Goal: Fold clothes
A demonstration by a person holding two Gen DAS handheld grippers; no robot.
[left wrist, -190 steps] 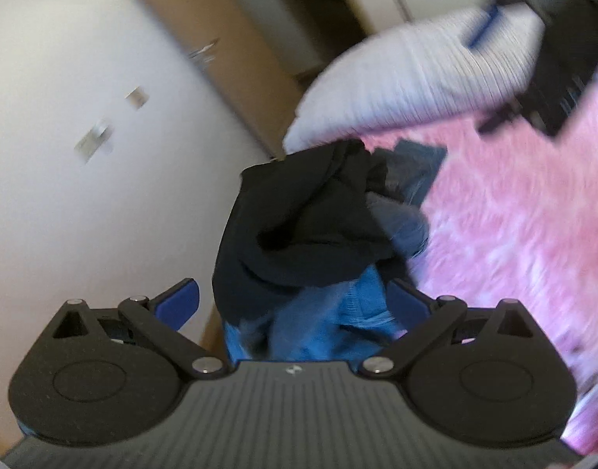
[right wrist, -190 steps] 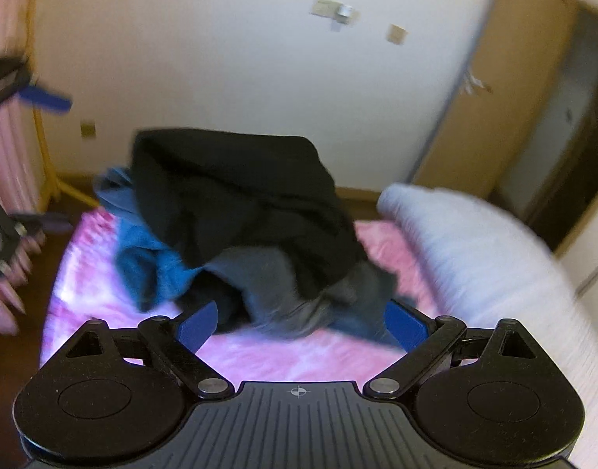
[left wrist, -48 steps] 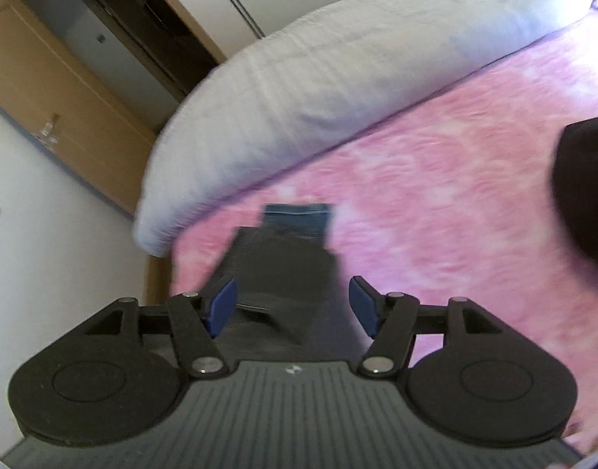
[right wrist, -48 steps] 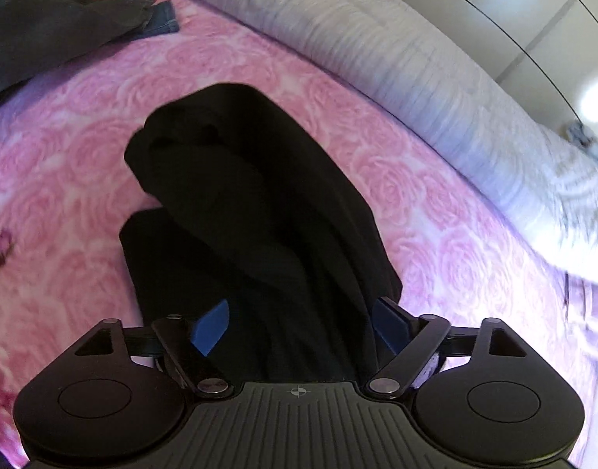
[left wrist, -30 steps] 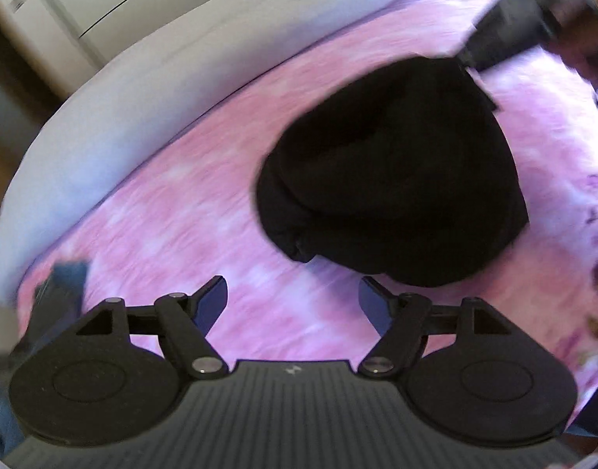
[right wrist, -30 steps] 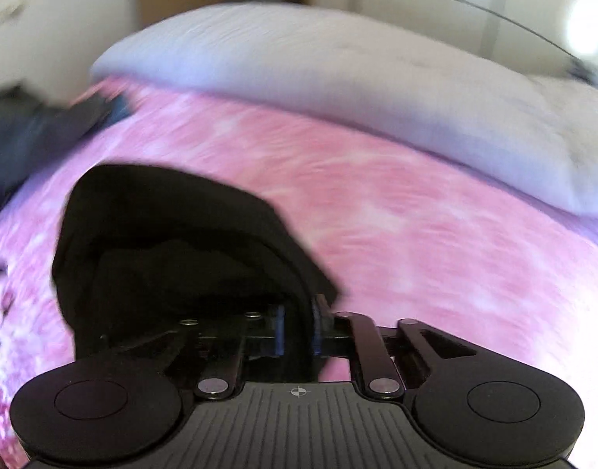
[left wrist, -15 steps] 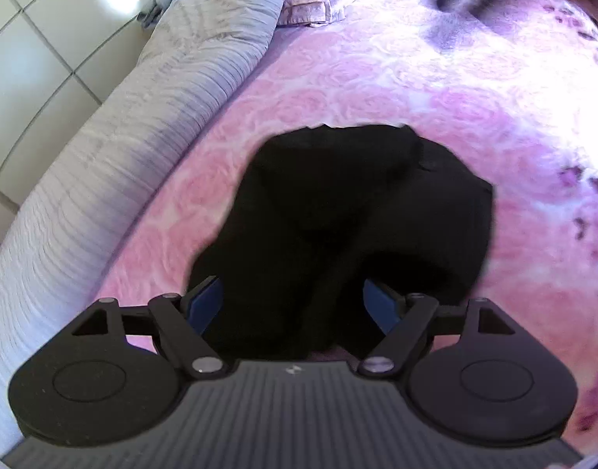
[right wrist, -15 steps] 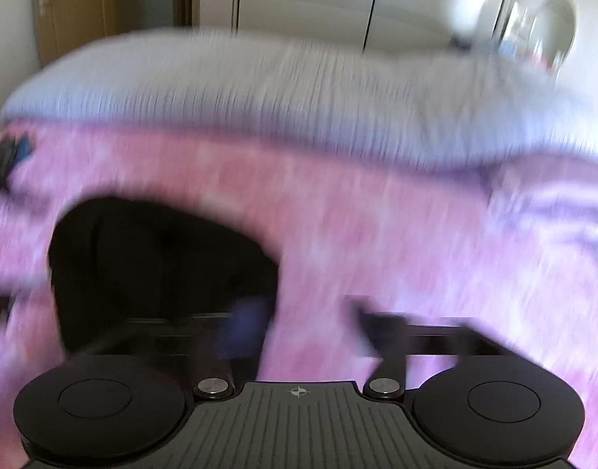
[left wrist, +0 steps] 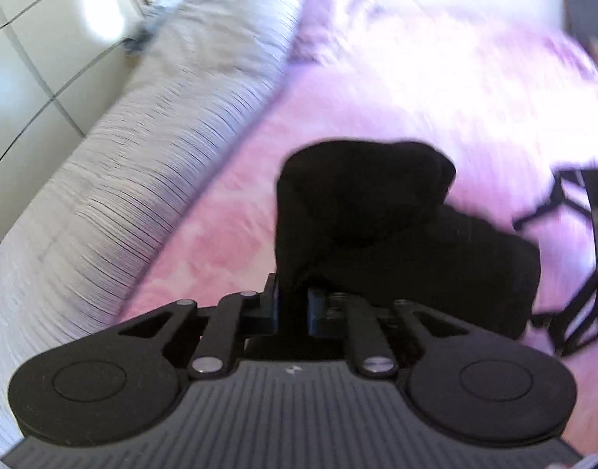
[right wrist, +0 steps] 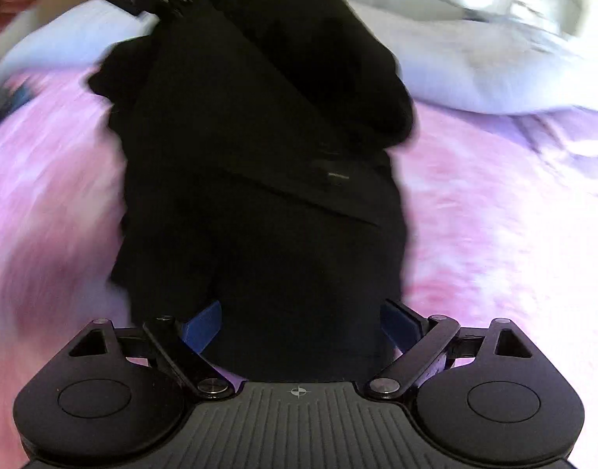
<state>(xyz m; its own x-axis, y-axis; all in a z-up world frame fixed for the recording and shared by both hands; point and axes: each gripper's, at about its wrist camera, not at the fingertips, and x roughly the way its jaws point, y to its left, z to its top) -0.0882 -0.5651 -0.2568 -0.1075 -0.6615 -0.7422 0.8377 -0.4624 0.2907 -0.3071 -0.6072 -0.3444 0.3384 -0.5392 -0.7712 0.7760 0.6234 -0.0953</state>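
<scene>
Strong daylight is washing out the pink rose-patterned bedspread (left wrist: 435, 90) far beyond the left tongs, bleaching it nearly white. A glare spot is glowing on the glossy white wardrobe doors (left wrist: 99, 19) up and to the left of those tongs, and another is shining beyond the right tongs, upper right. Motion blur is smearing the ribbed grey-white duvet roll (left wrist: 154, 148) and the bedding edges. The crumpled black cloth garment (right wrist: 260, 164) is reading as a featureless dark mass. Fisheye bending is curving both pictures' edges.
</scene>
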